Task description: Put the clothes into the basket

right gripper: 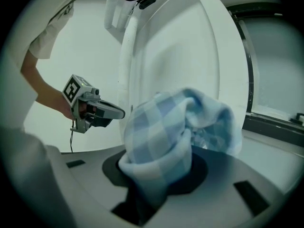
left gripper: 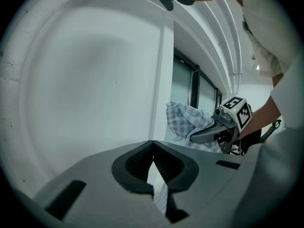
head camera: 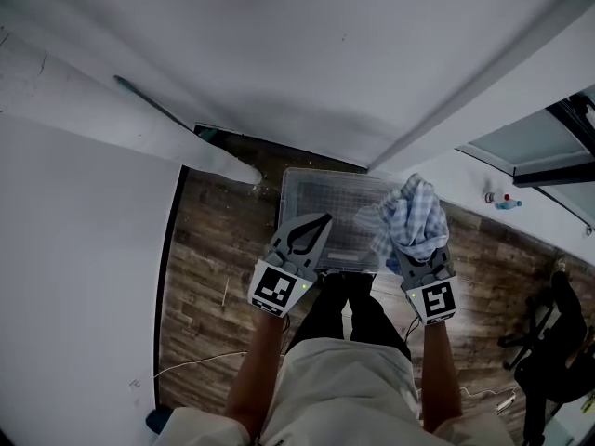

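Observation:
A see-through grey basket point(head camera: 327, 196) stands on the wooden floor just ahead of the person's feet. A blue-and-white checked cloth point(head camera: 414, 214) is bunched above the basket's right side, with my right gripper point(head camera: 416, 254) shut on it. In the right gripper view the cloth point(right gripper: 175, 132) fills the jaws and hides the fingertips of the right gripper point(right gripper: 159, 184). My left gripper point(head camera: 323, 220) hovers over the basket's near left edge. Its jaws meet at the tips in the left gripper view point(left gripper: 152, 148), with nothing gripped. The right gripper point(left gripper: 195, 137) and the cloth point(left gripper: 183, 120) show there too.
White walls rise to the left and behind the basket. A window point(head camera: 544, 142) with small bottles point(head camera: 502, 201) on its sill is at the right. A black chair point(head camera: 548, 333) stands at the far right, and a thin cable point(head camera: 200, 360) lies on the floor point(head camera: 218, 249).

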`<state>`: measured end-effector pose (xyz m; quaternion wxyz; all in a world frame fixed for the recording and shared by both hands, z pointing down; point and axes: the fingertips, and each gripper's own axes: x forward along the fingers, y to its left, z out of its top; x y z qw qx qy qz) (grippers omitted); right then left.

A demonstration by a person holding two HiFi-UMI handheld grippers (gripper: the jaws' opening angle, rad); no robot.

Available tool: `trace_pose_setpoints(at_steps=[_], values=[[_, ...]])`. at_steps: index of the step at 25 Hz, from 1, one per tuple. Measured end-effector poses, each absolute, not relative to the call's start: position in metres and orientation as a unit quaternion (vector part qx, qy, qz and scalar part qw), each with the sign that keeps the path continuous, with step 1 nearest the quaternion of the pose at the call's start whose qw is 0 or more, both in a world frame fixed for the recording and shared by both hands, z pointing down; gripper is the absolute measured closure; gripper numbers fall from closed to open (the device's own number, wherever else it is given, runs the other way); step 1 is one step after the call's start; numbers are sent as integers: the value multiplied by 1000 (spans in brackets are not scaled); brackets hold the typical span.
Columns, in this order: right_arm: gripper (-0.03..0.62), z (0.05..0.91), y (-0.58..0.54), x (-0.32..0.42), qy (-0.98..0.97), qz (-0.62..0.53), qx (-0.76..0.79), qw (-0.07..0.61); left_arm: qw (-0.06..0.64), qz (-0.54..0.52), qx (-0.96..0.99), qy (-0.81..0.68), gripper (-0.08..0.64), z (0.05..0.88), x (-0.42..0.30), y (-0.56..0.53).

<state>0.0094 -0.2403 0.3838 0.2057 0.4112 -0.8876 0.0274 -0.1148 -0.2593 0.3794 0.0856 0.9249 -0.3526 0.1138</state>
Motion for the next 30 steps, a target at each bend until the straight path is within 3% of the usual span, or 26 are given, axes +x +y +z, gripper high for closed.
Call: trace_pose_setpoints(at_steps=[14,23,30], values=[[466,464,-216,8,-914,33,322,245,116,131,918,-357,548,464,-83,-233],[466,596,-187,28,-915,34,270,297,124,135,917,-355,548,581,-62,-214],[466,684,-178,42,-916,41,272,293,127,146,905,-378,548,646,-72,-215]])
